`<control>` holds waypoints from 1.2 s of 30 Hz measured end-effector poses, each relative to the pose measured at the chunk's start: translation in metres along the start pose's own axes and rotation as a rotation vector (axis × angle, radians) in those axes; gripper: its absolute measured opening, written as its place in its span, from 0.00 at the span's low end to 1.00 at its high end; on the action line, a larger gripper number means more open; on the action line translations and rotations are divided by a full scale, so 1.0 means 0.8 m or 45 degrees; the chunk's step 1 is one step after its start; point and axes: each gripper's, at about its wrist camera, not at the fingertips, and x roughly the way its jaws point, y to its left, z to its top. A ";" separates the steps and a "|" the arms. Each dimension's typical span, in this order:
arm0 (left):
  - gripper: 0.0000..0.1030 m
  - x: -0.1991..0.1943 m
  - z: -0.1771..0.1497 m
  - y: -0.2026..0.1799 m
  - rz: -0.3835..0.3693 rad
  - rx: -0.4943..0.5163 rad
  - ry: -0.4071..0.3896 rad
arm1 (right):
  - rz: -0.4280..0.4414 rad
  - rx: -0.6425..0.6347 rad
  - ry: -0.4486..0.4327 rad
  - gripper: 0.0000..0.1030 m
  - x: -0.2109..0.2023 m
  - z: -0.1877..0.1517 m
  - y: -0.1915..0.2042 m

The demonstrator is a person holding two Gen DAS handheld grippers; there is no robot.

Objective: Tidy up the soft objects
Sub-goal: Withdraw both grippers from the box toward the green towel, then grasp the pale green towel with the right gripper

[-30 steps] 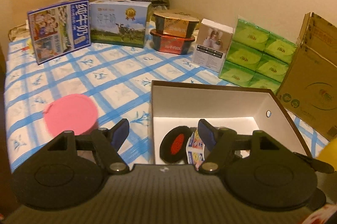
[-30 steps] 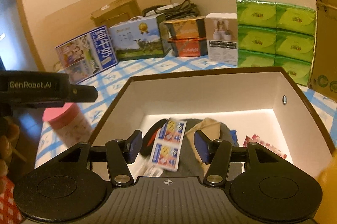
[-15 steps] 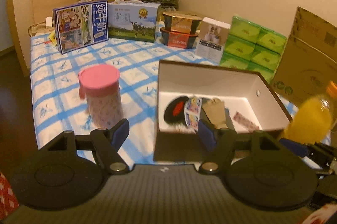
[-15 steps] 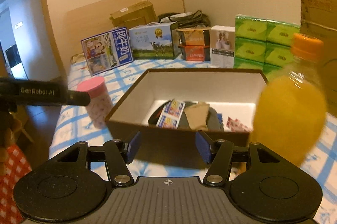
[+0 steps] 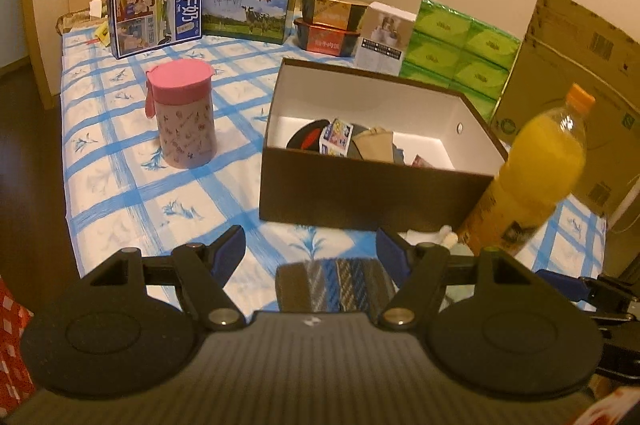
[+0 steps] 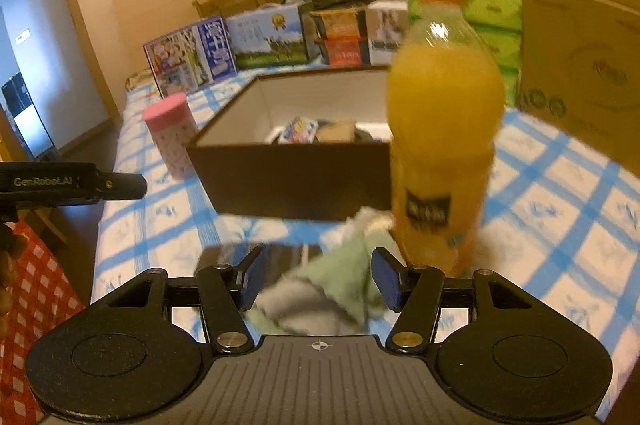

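1. I held my left tongs (image 5: 311, 252) open and empty, low above the near edge of the table (image 5: 120, 129). The striped cloth (image 5: 334, 283) lay flat between the two fingers, but the pads did not touch it, so I was placed for taking it and not yet gripping

2. My right tongs (image 6: 316, 279) were also open, with nothing pressed between them. The pale green cloth (image 6: 320, 289) lay crumpled in the gap, just beside the foot of the orange juice bottle (image 6: 440, 129). I judged that I must close carefully there, because the bottle stood upright very near and could be knocked

3. The brown box (image 5: 372, 181) stood open in the middle of the table, behind both cloths. Some soft things already lay inside it, among them a dark round pad (image 5: 308, 139) and a tan folded piece (image 5: 374, 145). I think the box was the place for collecting, so the two cloths in front were what remained

4. The pink-lidded canister (image 5: 184, 117) stood to the left of the box, well apart from my tongs, and it was not in the way

5. The picture from my right tongs was blurred, so I cannot tell whether the green cloth touched the bottle
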 end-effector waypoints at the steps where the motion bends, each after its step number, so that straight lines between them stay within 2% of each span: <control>1: 0.67 0.000 -0.004 -0.004 0.014 0.013 0.001 | -0.001 0.009 0.012 0.56 0.000 -0.003 -0.003; 17: 0.64 0.038 -0.038 -0.035 0.006 0.093 0.098 | -0.049 0.172 0.098 0.56 0.014 -0.024 -0.042; 22: 0.64 0.057 -0.045 -0.035 0.000 0.100 0.136 | -0.041 0.261 0.124 0.58 0.037 -0.025 -0.051; 26: 0.63 0.071 -0.048 -0.037 0.000 0.112 0.158 | -0.016 0.375 0.153 0.68 0.061 -0.025 -0.054; 36: 0.60 0.094 -0.058 -0.035 -0.001 0.133 0.200 | -0.094 0.564 0.145 0.69 0.120 -0.025 -0.061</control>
